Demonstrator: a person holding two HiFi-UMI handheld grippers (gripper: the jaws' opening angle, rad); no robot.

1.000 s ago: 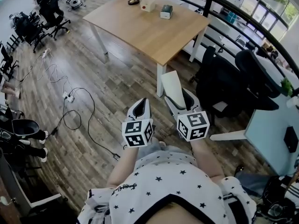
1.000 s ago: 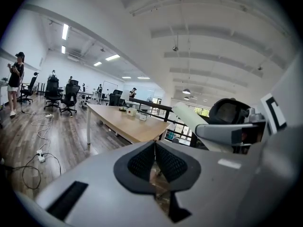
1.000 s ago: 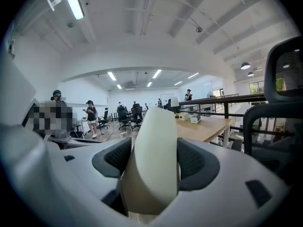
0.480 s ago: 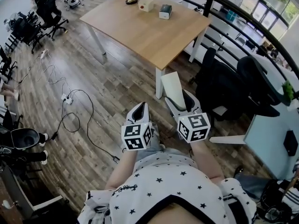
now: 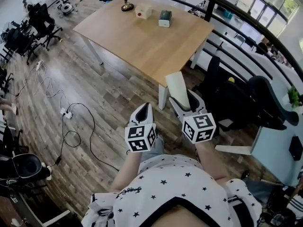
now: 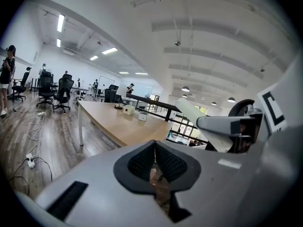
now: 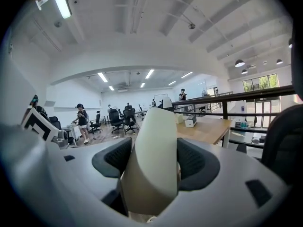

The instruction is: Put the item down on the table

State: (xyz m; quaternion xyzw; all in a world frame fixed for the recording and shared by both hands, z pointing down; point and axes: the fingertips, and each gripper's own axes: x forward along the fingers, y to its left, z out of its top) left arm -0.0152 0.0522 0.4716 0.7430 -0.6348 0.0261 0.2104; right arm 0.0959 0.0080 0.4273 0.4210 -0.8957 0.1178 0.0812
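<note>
Nearest the body, the left claw (image 5: 144, 111) is pressed together on nothing, while the pale item (image 5: 177, 88) is pinched in the right claw (image 5: 186, 104), tip forward, evidently for carrying. The desk (image 5: 142, 37) stands well ahead across the floor (image 5: 106, 96), so setting-down is judged not yet possible.

Open-plan office seen from above. A dark wood-plank floor (image 5: 113, 89) fills most of the head view. A light wooden table (image 5: 147, 37) on white legs stands at twelve o'clock. A curved black railing (image 5: 209, 9) runs behind it from twelve to two o'clock, with tall windows (image 5: 265, 8) beyond at one o'clock. Black office chairs (image 5: 40, 20) cluster at ten o'clock, and another black chair (image 5: 272, 103) sits at three o'clock. A power strip (image 5: 66, 113) with trailing black cables lies at nine o'clock. Overhead, a white beamed ceiling (image 6: 213, 37) carries strip lights (image 6: 60, 22).
</note>
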